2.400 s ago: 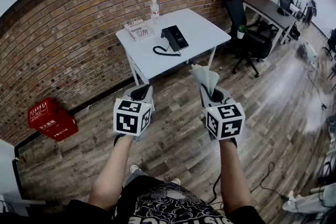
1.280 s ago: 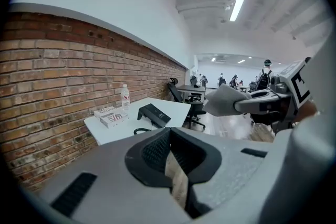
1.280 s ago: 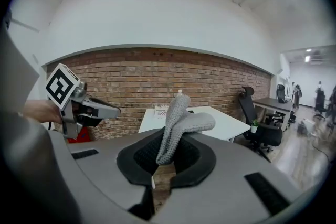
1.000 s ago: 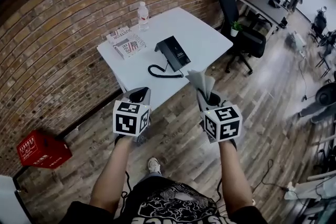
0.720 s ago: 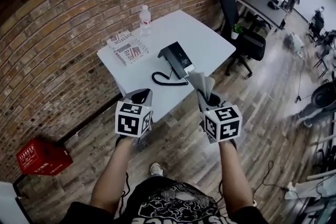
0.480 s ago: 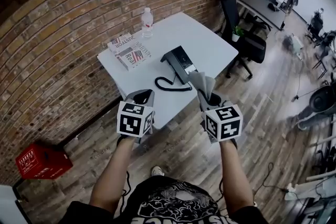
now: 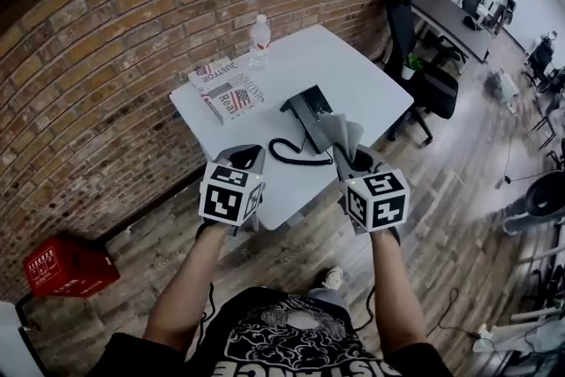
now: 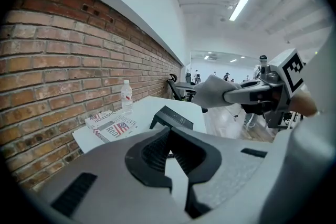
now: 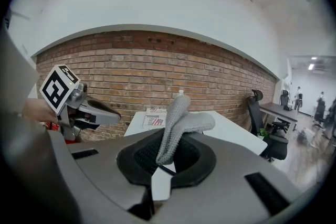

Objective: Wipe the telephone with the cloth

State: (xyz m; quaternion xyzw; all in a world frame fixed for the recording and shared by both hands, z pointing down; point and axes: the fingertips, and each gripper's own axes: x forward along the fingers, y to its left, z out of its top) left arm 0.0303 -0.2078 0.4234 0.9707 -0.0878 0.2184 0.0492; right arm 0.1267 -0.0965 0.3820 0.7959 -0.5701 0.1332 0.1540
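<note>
The person had stepped closer. The telephone (image 7: 309,109), near the worktop's (image 7: 362,75) front edge, now lay just beyond the right gripper (image 7: 347,156), whose fingers clenched the cloth (image 7: 336,131). The left gripper's (image 7: 244,158) fingers were clenched on nothing. Wiping looked ready to begin.

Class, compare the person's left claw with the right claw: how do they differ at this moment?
The right claw is shut on a grey cloth; the left claw is shut on nothing. In the head view the right claw's cloth overlaps the telephone, whereas the left claw overlaps only bare table. Both point toward that white table.
</note>
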